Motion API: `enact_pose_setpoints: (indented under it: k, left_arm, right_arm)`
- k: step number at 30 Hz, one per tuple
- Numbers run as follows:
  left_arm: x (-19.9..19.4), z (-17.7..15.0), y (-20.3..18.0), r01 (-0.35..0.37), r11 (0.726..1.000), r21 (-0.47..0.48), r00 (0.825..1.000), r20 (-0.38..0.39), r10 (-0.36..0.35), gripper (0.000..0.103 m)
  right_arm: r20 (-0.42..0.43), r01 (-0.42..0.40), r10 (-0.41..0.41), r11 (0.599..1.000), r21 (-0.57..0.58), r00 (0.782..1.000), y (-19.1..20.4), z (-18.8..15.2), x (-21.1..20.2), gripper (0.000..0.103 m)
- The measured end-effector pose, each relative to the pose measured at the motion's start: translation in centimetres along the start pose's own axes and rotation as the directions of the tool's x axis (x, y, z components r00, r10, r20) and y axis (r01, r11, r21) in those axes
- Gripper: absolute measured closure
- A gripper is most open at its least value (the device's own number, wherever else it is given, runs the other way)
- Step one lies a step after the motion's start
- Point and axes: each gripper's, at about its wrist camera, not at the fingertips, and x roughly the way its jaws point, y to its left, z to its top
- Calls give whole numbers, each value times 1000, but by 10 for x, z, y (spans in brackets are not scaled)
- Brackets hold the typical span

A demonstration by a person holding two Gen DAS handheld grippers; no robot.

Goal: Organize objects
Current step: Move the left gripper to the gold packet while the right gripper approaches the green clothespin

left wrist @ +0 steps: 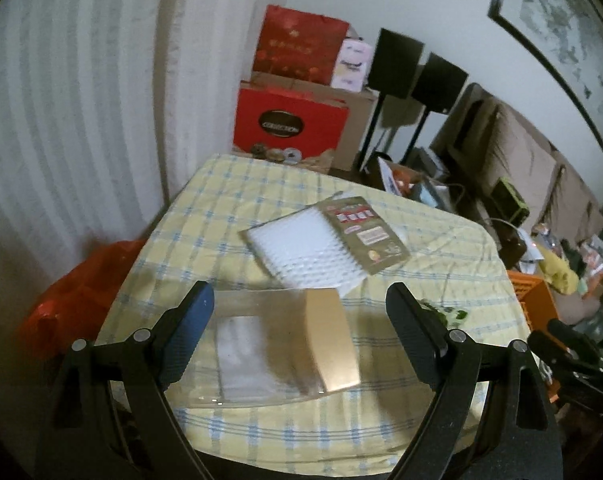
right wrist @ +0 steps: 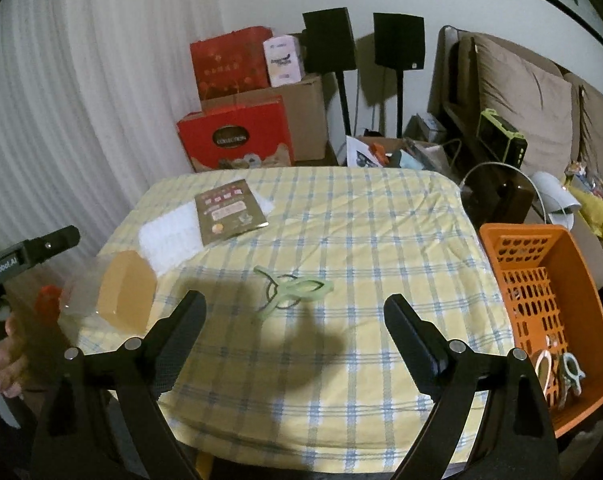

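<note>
A clear plastic box with a tan card inside (left wrist: 285, 344) lies on the checked tablecloth between the fingers of my left gripper (left wrist: 301, 312), which is open. The box also shows at the left in the right wrist view (right wrist: 113, 292). A white bumpy pack with a brown label (left wrist: 325, 240) lies beyond it. A pale green clip (right wrist: 289, 292) lies on the cloth just ahead of my right gripper (right wrist: 293, 316), which is open and empty. An orange basket (right wrist: 541, 280) at the table's right edge holds several clips.
The table (right wrist: 341, 220) is covered in yellow and blue check. Red gift boxes (right wrist: 237, 132), a cardboard box and two black speakers on stands stand behind it. A sofa with clutter is at the right. An orange bag (left wrist: 73, 304) lies left of the table.
</note>
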Motion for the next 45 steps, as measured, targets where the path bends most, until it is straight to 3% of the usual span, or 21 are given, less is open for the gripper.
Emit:
enact_pose_setpoints:
  k: [5, 9, 11, 13, 16, 18, 20, 24, 27, 29, 31, 33, 37, 41, 45]
  left_arm:
    - [-4, 0, 2, -5, 1000, -5, 1000, 11, 5, 17]
    - [-7, 1, 1, -12, 1000, -18, 1000, 15, 12, 17]
    - [-10, 1, 2, 10, 1000, -26, 1000, 15, -9, 18]
    - [-16, 2, 1, 25, 999, -29, 999, 25, -24, 27]
    - [-23, 3, -2, 10, 1000, -18, 999, 48, -9, 44]
    - [-23, 3, -5, 8, 1000, -9, 999, 47, -8, 54]
    - [-20, 2, -7, 7, 1000, 4, 999, 37, -7, 74]
    - [-10, -1, -8, 14, 1000, 13, 1000, 0, -14, 75]
    - [-3, -3, -9, 18, 999, 27, 1000, -22, -18, 65]
    - [0, -4, -9, 8, 999, 31, 1000, -18, -7, 33]
    - [2, -4, -4, -35, 999, 35, 999, 17, 34, 18]
    - [6, -5, 6, -78, 997, 15, 997, 24, 77, 18]
    - [18, -10, 28, -67, 997, -43, 998, 0, 67, 17]
    - [27, -16, 47, -22, 992, -128, 1000, -3, 22, 17]
    - [27, -16, 40, 59, 994, -88, 998, -4, -60, 17]
  right_arm:
    - [-10, 3, -3, 999, 32, 1000, -2, -4, 2, 11]
    - [-22, 11, -11, 1000, 8, 1000, 3, -9, 1, 25]
    - [-17, 14, -14, 1000, -2, 1000, 4, -12, -1, 36]
    - [-25, -2, 2, 1000, 3, 1000, 2, -14, 0, 70]
    - [-42, -22, 23, 999, 27, 999, -5, -17, 4, 93]
    - [-36, -23, 24, 999, 31, 999, -7, -19, 3, 93]
    - [-36, -22, 23, 999, 29, 999, -9, -19, 2, 93]
    - [-60, -12, 15, 999, 39, 998, -14, -19, 8, 89]
    - [-70, 1, 1, 999, 38, 998, -17, -20, 12, 80]
    - [-68, 9, -7, 1000, 25, 998, -16, -20, 14, 70]
    - [-66, 21, -21, 1000, 5, 998, -13, -21, 16, 50]
    - [-67, 38, -38, 999, -10, 997, -11, -21, 19, 37]
    - [-94, 69, -71, 997, -23, 993, -10, -17, 33, 23]
    - [-139, 106, -115, 992, -68, 984, -1, -10, 54, 19]
    - [-185, 111, -129, 988, -106, 974, 6, -4, 83, 17]
